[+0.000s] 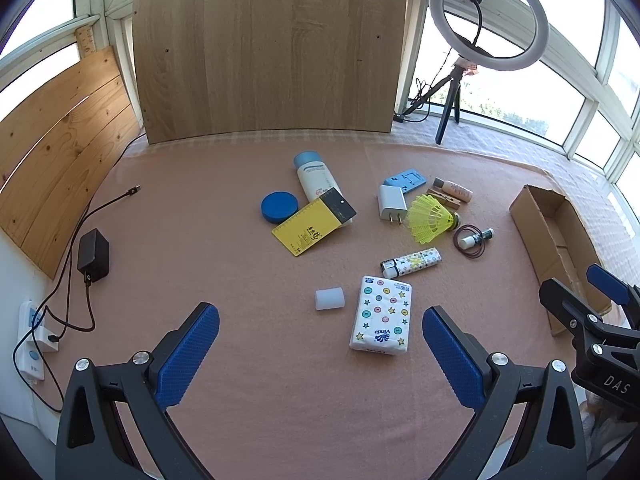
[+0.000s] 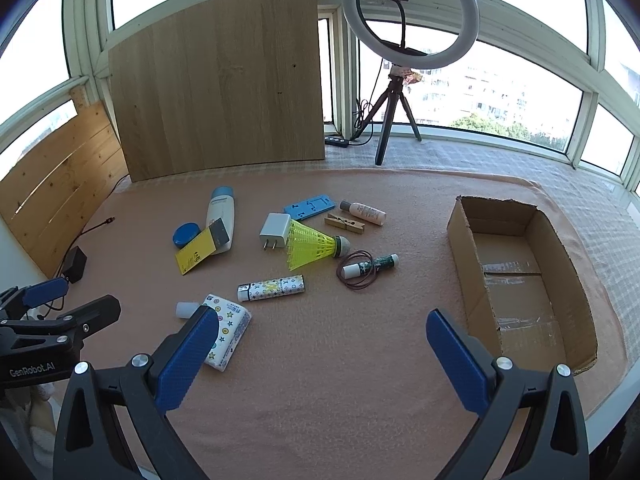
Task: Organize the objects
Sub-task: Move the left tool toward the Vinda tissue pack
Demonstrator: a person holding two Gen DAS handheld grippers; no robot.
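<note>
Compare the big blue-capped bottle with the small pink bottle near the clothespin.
The blue-capped bottle is plainly larger than the small pink bottle. Its body is white with a light blue cap; the small one is pinkish with a dark cap. A yellow card overlaps the large bottle's lower end, while nothing covers the small one. Both lie on their sides on the pink cloth.

A ring light (image 2: pixel 411 14) on a small tripod (image 2: pixel 390 116) is seen top centre-right by the windows (image 2: pixel 520 92). A big wooden board (image 2: pixel 218 84) is propped upper left, with a pine plank panel (image 1: pixel 60 144) at the far left. A black power adapter (image 1: pixel 93 256) and its cable (image 1: pixel 108 204) are laid on the pink cloth (image 2: pixel 340 380), left side. A white power strip (image 1: pixel 32 336) is spotted lower left.
</note>
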